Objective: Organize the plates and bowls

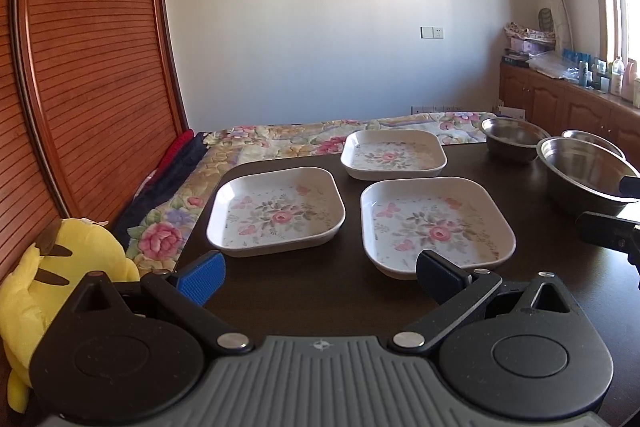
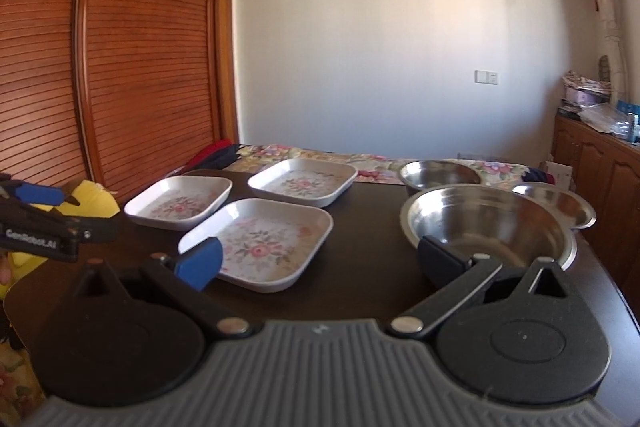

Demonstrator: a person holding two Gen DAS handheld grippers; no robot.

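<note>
Left gripper (image 1: 320,277): jaws spread wide and empty, held level and low over the table's near edge, toward the near-left corner. Right gripper (image 2: 320,261): jaws likewise wide apart, gripping nothing, level over the near edge, to the right of the left gripper.

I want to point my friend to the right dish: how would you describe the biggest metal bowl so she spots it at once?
Start at the dark wooden table and look to its right side, away from the three flowered square plates. Three shiny steel bowls cluster there; the one you want, the large bowl, sits nearest the right gripper. It is clearly wider and deeper than the two smaller bowls behind it.
</note>
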